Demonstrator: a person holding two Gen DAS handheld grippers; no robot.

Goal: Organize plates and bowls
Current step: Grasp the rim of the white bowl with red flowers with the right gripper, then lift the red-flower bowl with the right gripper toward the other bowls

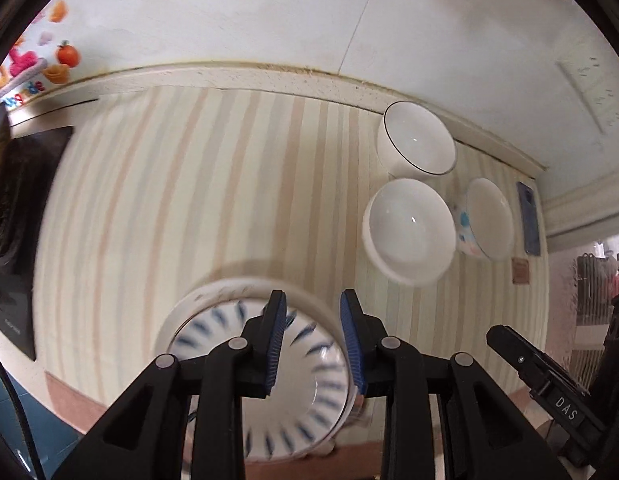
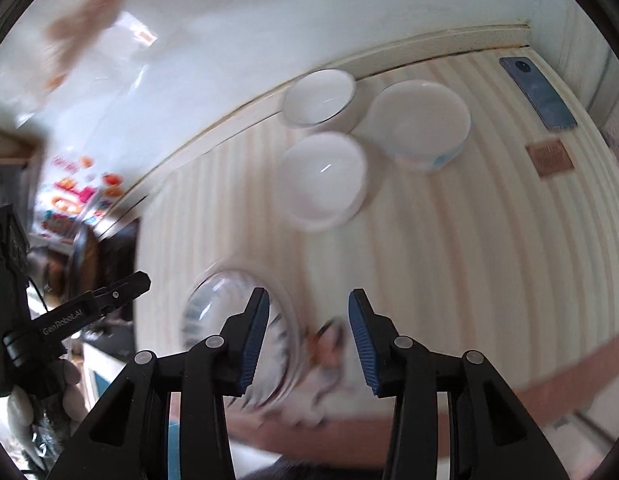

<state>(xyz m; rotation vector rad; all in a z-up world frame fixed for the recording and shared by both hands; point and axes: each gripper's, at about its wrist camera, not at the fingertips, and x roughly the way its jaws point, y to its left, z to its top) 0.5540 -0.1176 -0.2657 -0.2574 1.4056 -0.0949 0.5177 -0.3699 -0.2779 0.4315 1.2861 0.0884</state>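
- Sorting bowls, by the look of it: left gripper (image 1: 313, 344) poised with jaws apart, straddling the rim of the blue-striped bowl (image 1: 309, 396) at the mat's (image 1: 189, 200) near edge, not clamped.
- Right gripper (image 2: 309, 344) wide apart, holding nothing.
- Next, probably: close on the rim, lift level, carry toward the far right corner.
- Counted: four bowls — three white (image 1: 413, 232) clustered there, one striped. No plates seen.

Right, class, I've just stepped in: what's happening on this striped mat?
A person is sorting dishes with two tools. The left hand-held gripper is open, straddling the rim of a blue-patterned bowl near the front. The right hand-held gripper is open too, holding nothing. Three white bowls sit grouped near the wall, beside a phone.
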